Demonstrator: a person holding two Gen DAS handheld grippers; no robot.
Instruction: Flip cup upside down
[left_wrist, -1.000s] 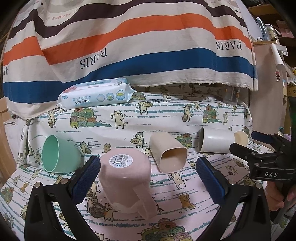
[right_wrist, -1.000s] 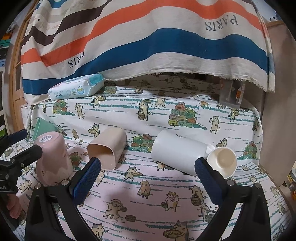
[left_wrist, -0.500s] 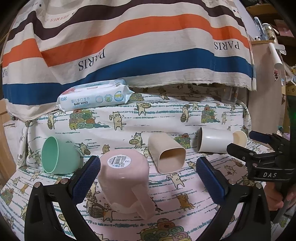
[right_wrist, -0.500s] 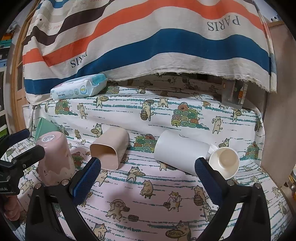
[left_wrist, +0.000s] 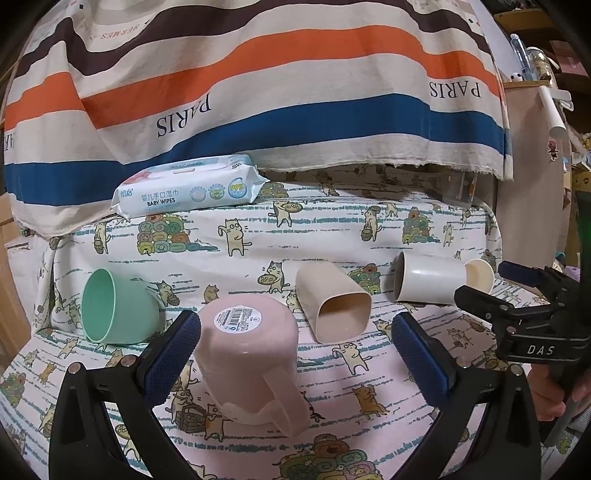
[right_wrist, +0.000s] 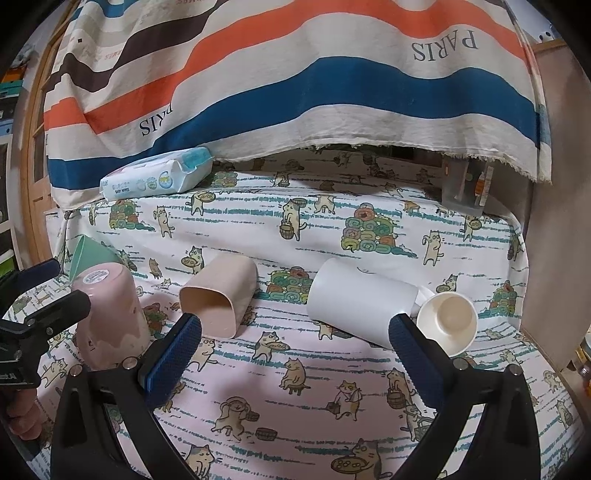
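A pink mug (left_wrist: 245, 365) stands upside down on the cat-print cloth, barcode label on its base, handle toward the camera; it also shows in the right wrist view (right_wrist: 110, 314). My left gripper (left_wrist: 295, 347) is open, its jaws wide on either side of the mug and not touching it. A beige square cup (left_wrist: 332, 308) (right_wrist: 218, 299), a white cup (left_wrist: 428, 277) (right_wrist: 354, 299), a small cream cup (left_wrist: 480, 275) (right_wrist: 447, 323) and a green cup (left_wrist: 110, 308) (right_wrist: 92, 251) lie on their sides. My right gripper (right_wrist: 295, 350) is open and empty, in front of the white cup.
A pack of baby wipes (left_wrist: 188, 190) (right_wrist: 155, 177) lies at the back left under a hanging striped cloth (left_wrist: 258, 92). A clear plastic container (right_wrist: 465, 184) stands at the back right. A cabinet side (right_wrist: 554, 221) bounds the right edge.
The left gripper has drawn back slightly from the upturned pink mug. The right gripper has shifted a little. The cups have not moved.
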